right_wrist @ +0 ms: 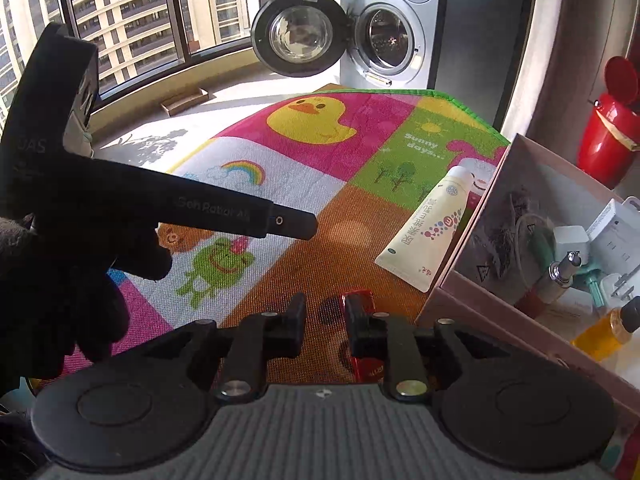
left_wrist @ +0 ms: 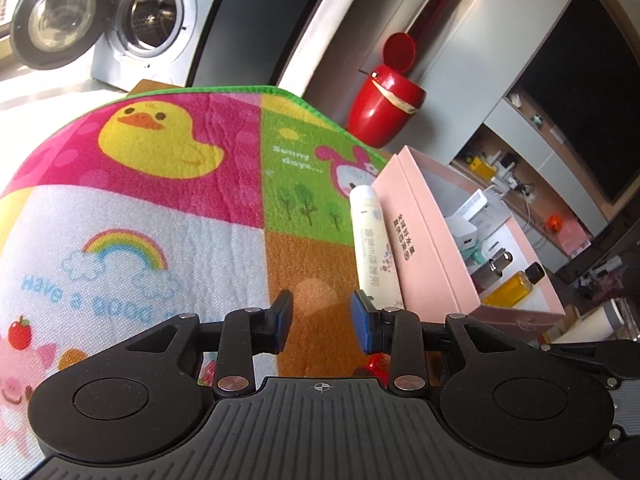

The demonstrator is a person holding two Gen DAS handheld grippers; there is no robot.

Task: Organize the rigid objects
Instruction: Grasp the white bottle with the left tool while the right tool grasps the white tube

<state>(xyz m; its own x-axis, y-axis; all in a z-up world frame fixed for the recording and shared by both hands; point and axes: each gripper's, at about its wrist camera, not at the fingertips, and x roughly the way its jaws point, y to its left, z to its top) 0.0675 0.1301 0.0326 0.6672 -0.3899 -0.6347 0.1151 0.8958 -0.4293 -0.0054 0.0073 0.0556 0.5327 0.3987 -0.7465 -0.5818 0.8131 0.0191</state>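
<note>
- Risk: my right gripper (right_wrist: 325, 322) sits over the red car (right_wrist: 362, 336), jaws narrow, the right finger over the car's body. I cannot tell whether the pads press it. A one-sided hold could let it slip.
- Risk: the tube (right_wrist: 430, 232) leans on the pink box (right_wrist: 472, 240) wall. A careless swing of either tool could knock it flat.
- Left gripper (left_wrist: 322, 320): jaws narrow, nothing between them, above the mat (left_wrist: 160, 200), tilted down, just short of the tube.
- Right gripper tilts down at the mat near the box corner. My gloved left hand (right_wrist: 60, 280) shows at left.
- Box already holds bottles and plugs.
</note>
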